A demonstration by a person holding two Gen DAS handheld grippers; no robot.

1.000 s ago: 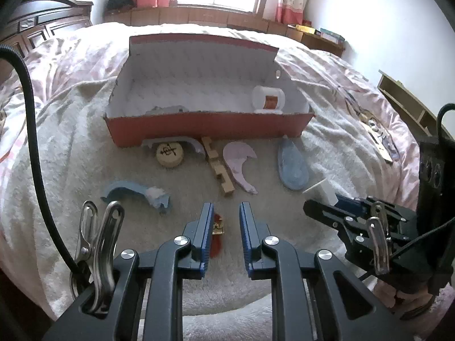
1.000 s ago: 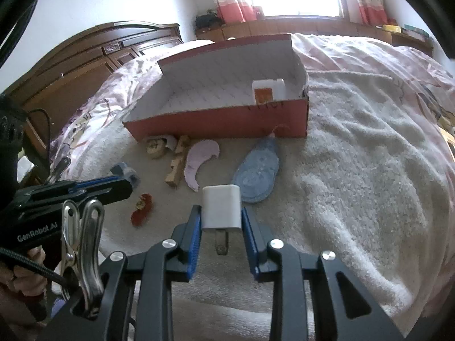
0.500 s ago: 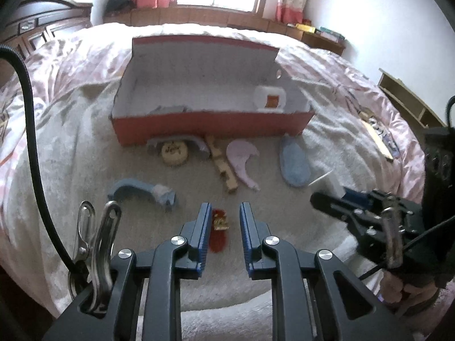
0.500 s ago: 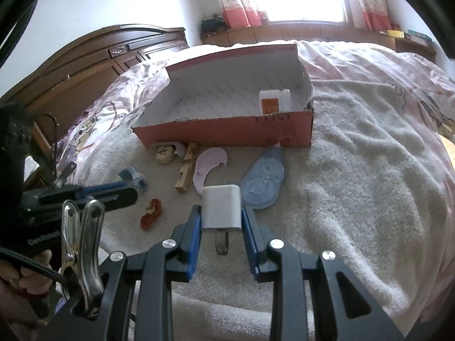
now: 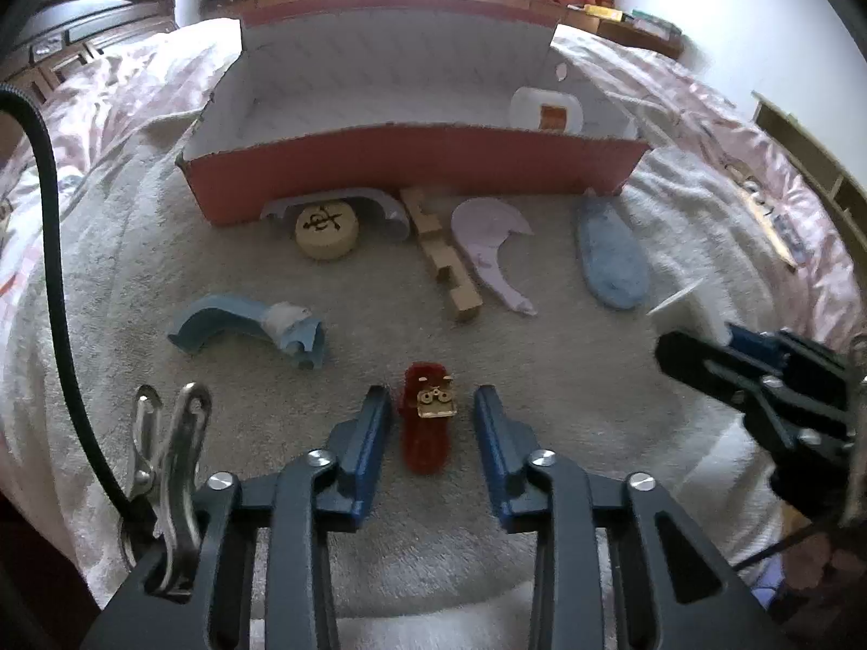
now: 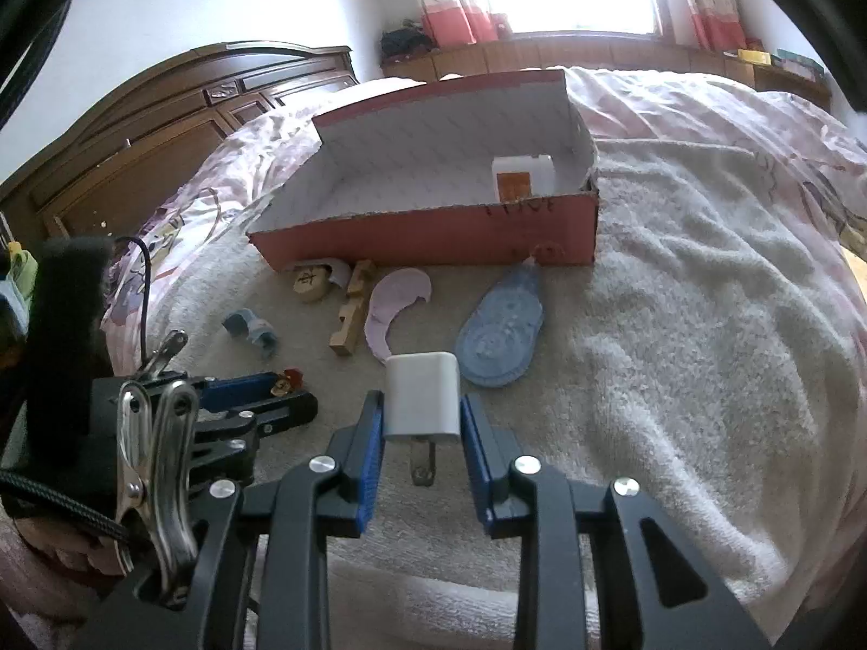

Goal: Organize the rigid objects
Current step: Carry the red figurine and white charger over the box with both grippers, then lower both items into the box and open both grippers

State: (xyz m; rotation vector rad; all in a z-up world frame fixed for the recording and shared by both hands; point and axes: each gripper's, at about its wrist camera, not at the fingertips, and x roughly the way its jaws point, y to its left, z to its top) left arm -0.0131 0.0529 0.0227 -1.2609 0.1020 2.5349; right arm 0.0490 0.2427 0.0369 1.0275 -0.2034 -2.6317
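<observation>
A small red piece with a gold buckle lies on the grey towel between the jaws of my left gripper. The blue pads stand a little off both its sides, so the gripper is open. My right gripper is shut on a white plug charger, held above the towel with its prongs towards the camera. The red cardboard box stands open beyond, with a white bottle bearing an orange label in its right end. In the left wrist view the right gripper hangs at the right.
In front of the box lie a round wooden chess disc, a wooden notched block, a pink curved piece, a blue oval pad and a pale blue curved piece. A dark wooden headboard stands left.
My left gripper has sunk towards the red piece and its jaws have parted slightly, so the piece now sits between them. The right gripper still holds the charger in place.
</observation>
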